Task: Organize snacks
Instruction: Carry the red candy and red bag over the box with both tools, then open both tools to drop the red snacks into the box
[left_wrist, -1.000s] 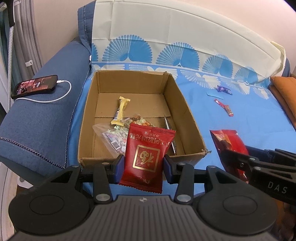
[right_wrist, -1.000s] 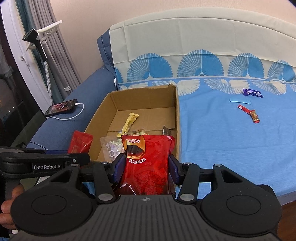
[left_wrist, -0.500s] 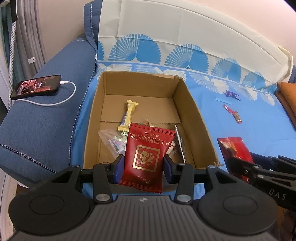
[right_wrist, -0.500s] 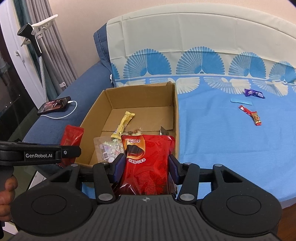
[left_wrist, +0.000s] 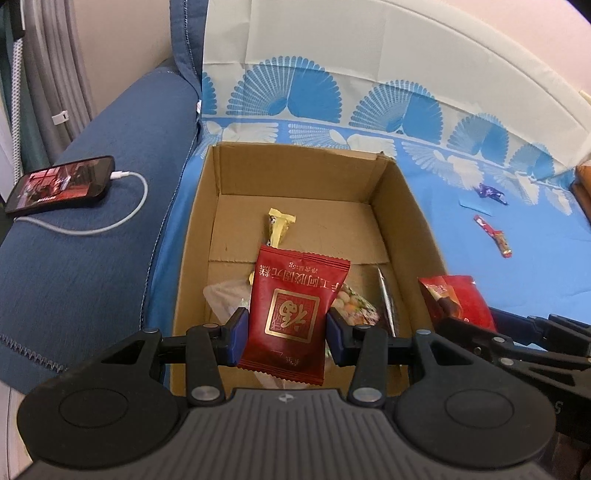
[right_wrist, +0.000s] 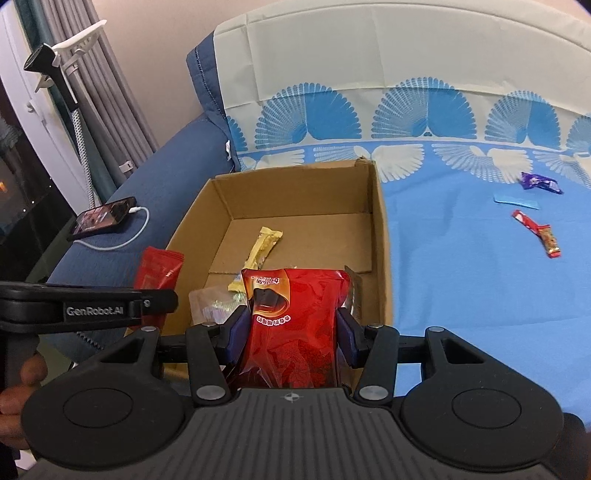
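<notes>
Hovering, packets (left_wrist: 293, 310) seemingly above box rim (left_wrist: 192, 236)

The box (left_wrist: 402, 218) is matt brown cardboard. Both red packets (left_wrist: 291, 310) (right_wrist: 295, 332) are glossy foil. The sofa arm (left_wrist: 92, 258) is rough blue cloth.

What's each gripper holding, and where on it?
Left gripper: dark red gold-stamped sachet, by its side edges. Right gripper: glossy red snack pouch, by its sides.
</notes>
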